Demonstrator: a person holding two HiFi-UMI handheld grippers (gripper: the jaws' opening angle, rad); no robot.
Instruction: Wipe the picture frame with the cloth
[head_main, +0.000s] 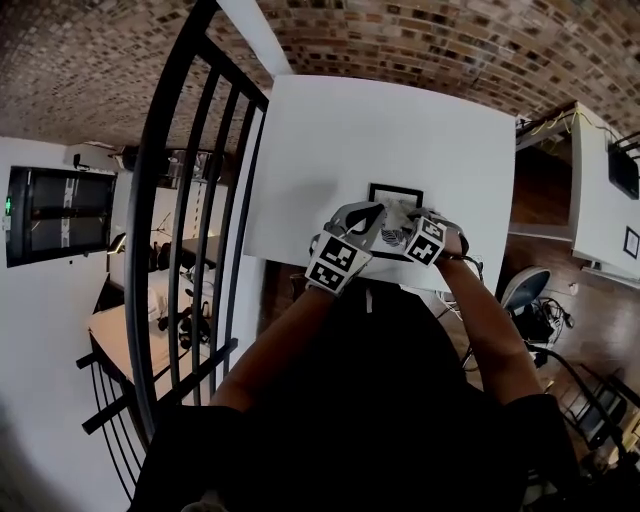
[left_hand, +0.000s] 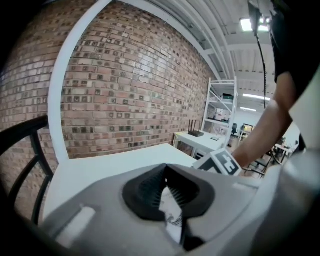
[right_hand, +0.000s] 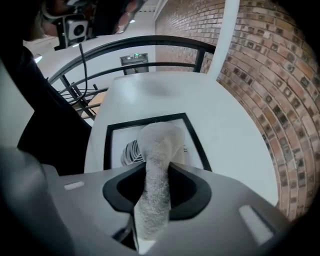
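Observation:
A black picture frame (head_main: 395, 189) with a white print lies near the front edge of the white table (head_main: 330, 130). In the right gripper view the frame (right_hand: 107, 145) lies flat just beyond the jaws. My right gripper (right_hand: 157, 186) is shut on a grey-white cloth (right_hand: 158, 150), whose free end rests on the print. In the head view the cloth (head_main: 398, 214) sits between both grippers over the frame. My left gripper (left_hand: 168, 200) is shut on a white printed edge, apparently the picture frame (left_hand: 173, 221). The left gripper (head_main: 370, 216) is left of the right gripper (head_main: 416, 224).
A black metal railing (head_main: 190, 200) runs along the table's left side. A brick wall (head_main: 400, 40) stands behind the table. Past the table's right edge are a lower floor, another white desk (left_hand: 200, 140) and a shelf (left_hand: 222, 105).

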